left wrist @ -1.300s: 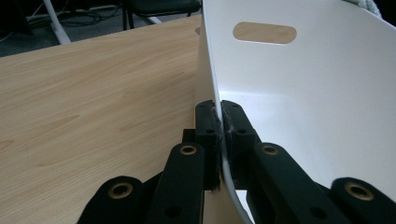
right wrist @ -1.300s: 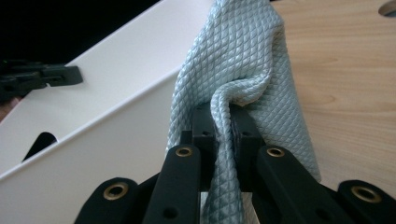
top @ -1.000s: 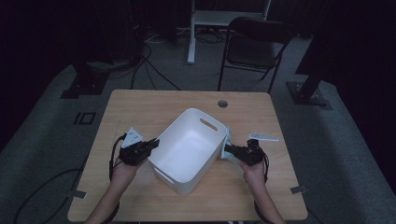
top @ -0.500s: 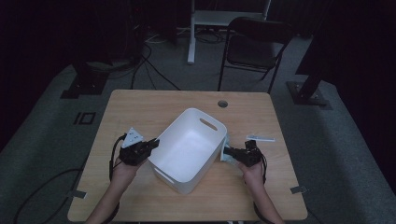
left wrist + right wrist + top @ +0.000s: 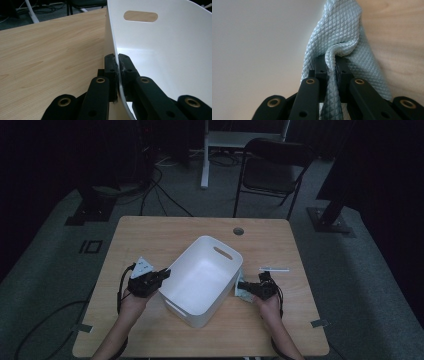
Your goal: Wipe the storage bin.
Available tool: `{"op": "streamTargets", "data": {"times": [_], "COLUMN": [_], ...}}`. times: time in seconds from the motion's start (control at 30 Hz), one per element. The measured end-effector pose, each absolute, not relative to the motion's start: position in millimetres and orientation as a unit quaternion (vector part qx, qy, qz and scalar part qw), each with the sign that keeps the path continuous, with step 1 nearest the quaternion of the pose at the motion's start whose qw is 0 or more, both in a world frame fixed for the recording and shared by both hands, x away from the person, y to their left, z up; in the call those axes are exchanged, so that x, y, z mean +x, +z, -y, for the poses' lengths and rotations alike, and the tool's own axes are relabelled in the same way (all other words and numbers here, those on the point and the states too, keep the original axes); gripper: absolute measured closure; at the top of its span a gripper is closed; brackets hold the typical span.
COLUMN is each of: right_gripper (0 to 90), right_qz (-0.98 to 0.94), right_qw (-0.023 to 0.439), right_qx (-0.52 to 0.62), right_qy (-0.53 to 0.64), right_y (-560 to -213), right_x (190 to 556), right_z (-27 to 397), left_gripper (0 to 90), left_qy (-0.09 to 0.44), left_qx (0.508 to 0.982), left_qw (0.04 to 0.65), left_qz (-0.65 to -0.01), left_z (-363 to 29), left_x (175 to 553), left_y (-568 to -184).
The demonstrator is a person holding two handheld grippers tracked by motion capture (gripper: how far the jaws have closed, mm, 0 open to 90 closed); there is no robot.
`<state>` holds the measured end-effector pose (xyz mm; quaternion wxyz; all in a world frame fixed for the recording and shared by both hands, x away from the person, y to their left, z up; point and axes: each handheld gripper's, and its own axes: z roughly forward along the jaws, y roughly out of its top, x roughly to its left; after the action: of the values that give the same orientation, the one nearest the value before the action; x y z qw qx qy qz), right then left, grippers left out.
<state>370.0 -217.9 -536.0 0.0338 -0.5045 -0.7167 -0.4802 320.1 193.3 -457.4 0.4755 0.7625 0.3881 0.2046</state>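
Observation:
A white plastic tub with slot handles stands askew in the middle of the wooden table. My left gripper is at the tub's left side. In the left gripper view its jaws are shut on the tub's thin rim, one jaw outside, one inside. My right gripper is at the tub's right side, shut on a pale blue quilted cloth. The cloth lies pressed against the tub's white outer wall.
A small white strip lies on the table right of the tub. A round cable hole sits near the far edge. A black chair and cables stand on the floor behind the table.
My right gripper with the cloth has sunk slightly along the tub's right wall. The left gripper and the tub have stayed put.

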Motion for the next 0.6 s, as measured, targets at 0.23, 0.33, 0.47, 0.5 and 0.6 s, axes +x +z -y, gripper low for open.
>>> {"op": "streamTargets", "data": {"times": [0.23,0.33,0.47,0.5,0.6], "right_gripper": [83.4,83.4,83.4,83.4,83.4], "right_qz": [0.713,0.708,0.691,0.686,0.677], "right_qw": [0.042,0.028,0.012,0.01,0.0], "right_qx": [-0.51,-0.502,-0.483,-0.477,-0.454], "right_qy": [-0.478,-0.496,-0.537,-0.549,-0.58], "right_y": [-539.0,-529.6,-510.2,-504.8,-489.0], "right_x": [370.3,367.2,358.0,355.2,346.5], "right_z": [218.6,221.6,228.8,230.8,235.1], "left_gripper": [86.7,86.7,86.8,86.8,86.9], "left_qy": [0.208,0.208,0.205,0.205,0.205], "left_qx": [0.76,0.759,0.758,0.759,0.76], "left_qw": [0.474,0.475,0.477,0.476,0.475], "left_qz": [-0.392,-0.393,-0.394,-0.394,-0.394], "left_z": [-192.6,-192.5,-192.5,-192.4,-191.6], "left_x": [319.7,319.7,319.9,319.9,319.5], "left_y": [-457.4,-457.5,-457.8,-457.8,-457.6]}}
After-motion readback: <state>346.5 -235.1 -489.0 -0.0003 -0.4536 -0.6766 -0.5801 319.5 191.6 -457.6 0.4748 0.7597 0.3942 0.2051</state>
